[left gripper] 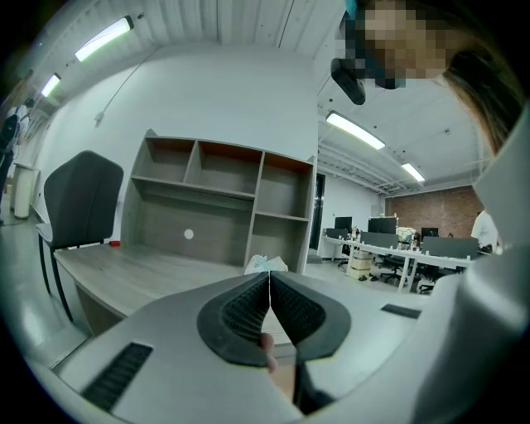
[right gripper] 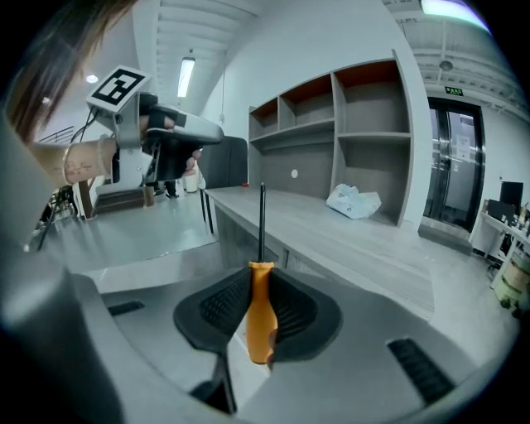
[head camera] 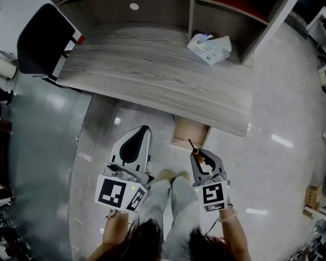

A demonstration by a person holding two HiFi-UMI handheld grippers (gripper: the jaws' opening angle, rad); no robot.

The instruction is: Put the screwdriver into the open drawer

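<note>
A screwdriver (right gripper: 261,306) with an orange handle and a dark shaft is clamped between the pads of my right gripper (right gripper: 260,308), shaft pointing forward and up. In the head view the right gripper (head camera: 202,157) hangs just in front of the open wooden drawer (head camera: 189,134), which sticks out from under the grey desk (head camera: 153,76); the screwdriver (head camera: 196,150) tip points at the drawer. My left gripper (head camera: 136,138) is held to the left of the drawer, shut with nothing in it; in the left gripper view its pads (left gripper: 248,310) touch.
A black chair (head camera: 43,38) stands at the desk's left end. A white plastic bag (head camera: 209,47) lies on the desk by the shelf unit (head camera: 224,15). The person's legs and shoes (head camera: 172,178) are between the grippers on the glossy floor.
</note>
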